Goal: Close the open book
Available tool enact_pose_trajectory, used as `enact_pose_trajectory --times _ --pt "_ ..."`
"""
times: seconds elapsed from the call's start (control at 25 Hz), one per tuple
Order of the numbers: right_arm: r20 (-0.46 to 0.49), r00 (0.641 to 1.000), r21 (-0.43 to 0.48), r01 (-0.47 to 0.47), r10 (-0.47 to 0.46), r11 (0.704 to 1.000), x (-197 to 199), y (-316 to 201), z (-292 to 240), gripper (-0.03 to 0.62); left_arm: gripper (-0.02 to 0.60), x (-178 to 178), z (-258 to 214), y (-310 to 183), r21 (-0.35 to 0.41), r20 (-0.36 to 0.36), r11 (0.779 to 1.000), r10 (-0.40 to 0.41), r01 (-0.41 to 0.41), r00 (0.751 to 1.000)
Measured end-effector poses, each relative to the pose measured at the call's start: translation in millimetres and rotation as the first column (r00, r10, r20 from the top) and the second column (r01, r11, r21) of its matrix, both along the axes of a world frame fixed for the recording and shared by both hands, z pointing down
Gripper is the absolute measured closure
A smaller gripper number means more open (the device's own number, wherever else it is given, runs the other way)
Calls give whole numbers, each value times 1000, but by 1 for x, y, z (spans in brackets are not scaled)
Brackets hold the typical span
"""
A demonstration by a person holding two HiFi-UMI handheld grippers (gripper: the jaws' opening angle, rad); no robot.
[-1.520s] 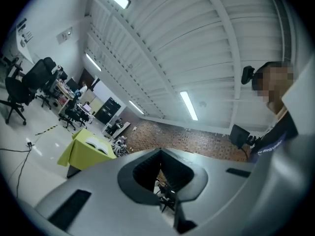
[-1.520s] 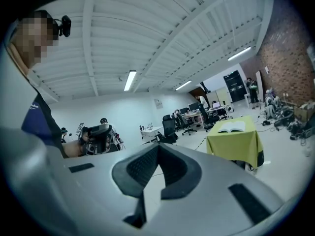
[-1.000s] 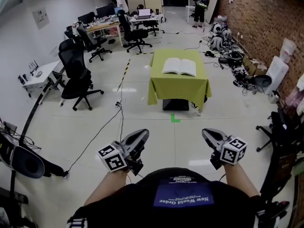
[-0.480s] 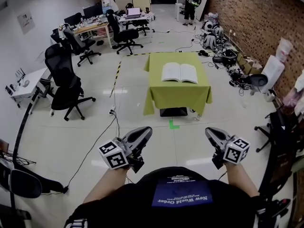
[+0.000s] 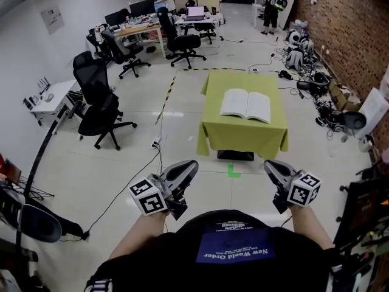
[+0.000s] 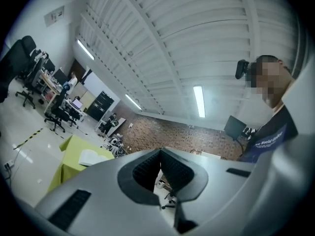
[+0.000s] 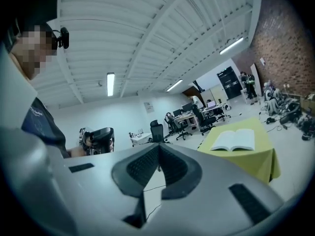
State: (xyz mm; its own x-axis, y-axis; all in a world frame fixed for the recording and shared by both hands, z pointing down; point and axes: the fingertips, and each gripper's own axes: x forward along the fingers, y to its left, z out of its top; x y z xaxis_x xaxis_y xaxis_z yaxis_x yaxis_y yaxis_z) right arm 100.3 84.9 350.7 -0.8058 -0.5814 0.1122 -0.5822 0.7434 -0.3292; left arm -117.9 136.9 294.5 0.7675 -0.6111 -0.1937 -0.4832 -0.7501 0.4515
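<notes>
Looking at the open book (image 5: 245, 104): it lies flat on the green-clothed table (image 5: 243, 140), well ahead; probably light, floppy pages, stiffer cover, so I'd lift one outer cover edge and fold it over; left gripper (image 5: 189, 166) and right gripper (image 5: 271, 166) both pinched together, empty; bare floor around the table, office chair (image 5: 100, 105) well left
</notes>
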Motion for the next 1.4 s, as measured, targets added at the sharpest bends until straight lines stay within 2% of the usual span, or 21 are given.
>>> enact_pose_trajectory --times 0.2,0.36,0.64,0.84,1.0,1.16,1.4 --pt "-3 996 25 87 -87 996 34 -71 -8 609 575 44 -6 -58 13 4 998 -67 67 998" --pt "-3 992 33 127 -127 991 59 -113 -12 609 575 83 -10 -93 -6 -12 998 -69 69 998" --pt "16 994 0 112 -112 994 76 -165 6 609 575 98 5 -152 -54 20 997 -57 58 998" --pt "6 998 -29 61 -61 998 75 -205 18 595 575 96 15 -211 -61 -2 998 11 -11 1000" --pt "-9 1000 -32 -7 7 999 63 -254 15 582 575 82 16 -273 -45 -20 995 93 -94 995" --pt "-3 997 -75 -80 80 994 39 -301 15 565 575 58 10 -335 -41 3 982 186 -186 982" --pt "-61 981 -82 -187 182 979 8 -364 35 563 575 23 29 -412 -58 44 955 295 -292 955"
